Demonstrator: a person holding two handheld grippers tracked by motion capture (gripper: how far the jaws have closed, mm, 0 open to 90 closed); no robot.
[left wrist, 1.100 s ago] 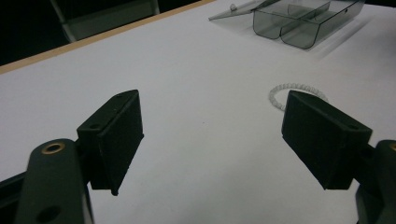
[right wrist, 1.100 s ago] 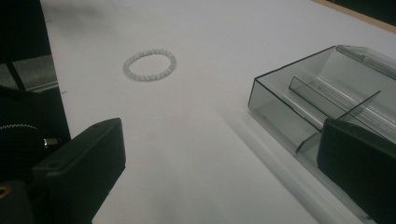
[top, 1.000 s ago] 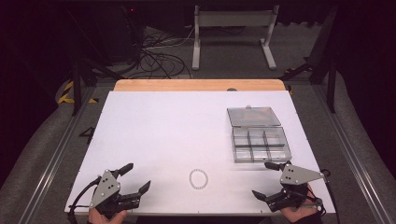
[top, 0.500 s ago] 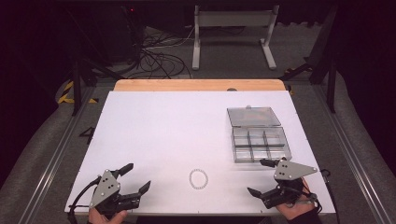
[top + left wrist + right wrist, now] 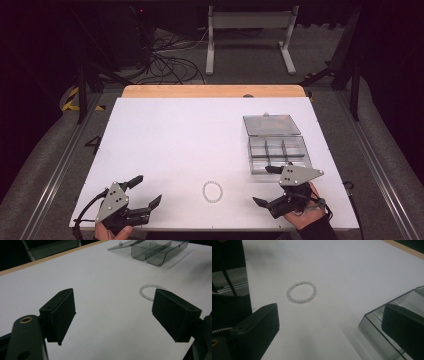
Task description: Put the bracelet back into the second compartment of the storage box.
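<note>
White beaded bracelet (image 5: pixel 212 192) waits low centre on the surface (image 5: pixel 190 135).
Left claw (image 5: pixel 145 192) and right claw (image 5: pixel 264 186) flank it, both spread wide and empty, seemingly poised for the open compartment box (image 5: pixel 278 150).

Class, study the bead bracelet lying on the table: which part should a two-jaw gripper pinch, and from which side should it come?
Probably one arc of the bead bracelet, from above. It lies flat as an open ring on the white table, so one jaw can drop inside the loop and one outside.

white table (image 5: pixel 165 145), pale beaded bracelet (image 5: pixel 212 191), smoky-grey box (image 5: pixel 279 151)
</note>
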